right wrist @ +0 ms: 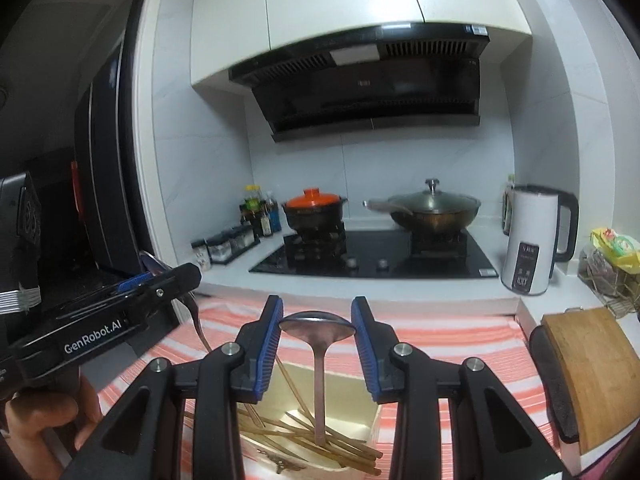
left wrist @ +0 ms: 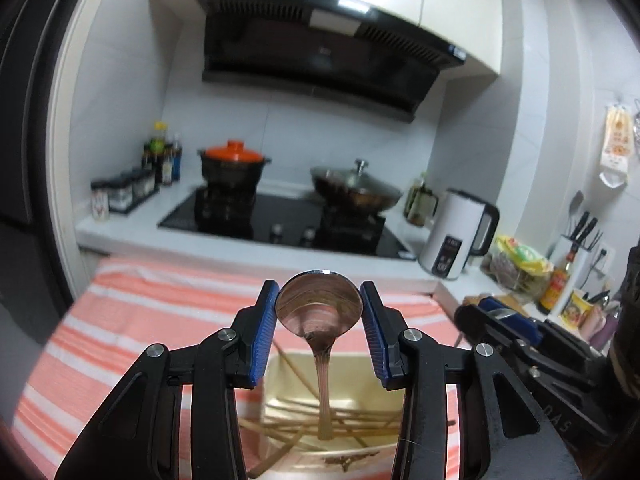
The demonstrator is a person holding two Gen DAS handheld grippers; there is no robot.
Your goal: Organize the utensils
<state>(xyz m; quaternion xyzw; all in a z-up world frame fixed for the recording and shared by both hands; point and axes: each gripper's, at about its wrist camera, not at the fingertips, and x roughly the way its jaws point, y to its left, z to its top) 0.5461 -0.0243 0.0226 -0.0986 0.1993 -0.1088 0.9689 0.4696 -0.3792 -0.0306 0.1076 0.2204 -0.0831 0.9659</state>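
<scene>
Each gripper's jaws carry a spoon, bowl at the pad tips, handle hanging down: left spoon [left wrist: 320, 304], right spoon [right wrist: 317, 326]. Below the jaws, a container [right wrist: 352, 384] holding chopsticks [right wrist: 320, 436] sits on the cloth-covered surface [right wrist: 440, 344]. Beyond it lies the stove [right wrist: 372, 256].

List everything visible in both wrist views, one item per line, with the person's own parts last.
Metal spoons: two, silver, one in the left gripper, one in the right, handles hanging down.
Wooden chopsticks: several, tan, in the cream rectangular tray.
Striped cloth: one, orange and white, under the tray.
Clay pot with orange lid: one, black, left burner.
Lidded metal wok: one, right burner.
Electric kettle: one, white, right of the stove.
Range hood: one, black, above the stove.
Wooden cutting board: one, brown, far right.
Left gripper: black, blue pads, shut on spoon.
Right gripper: same, shut on spoon.
Hand: one, holding the left gripper.
</scene>
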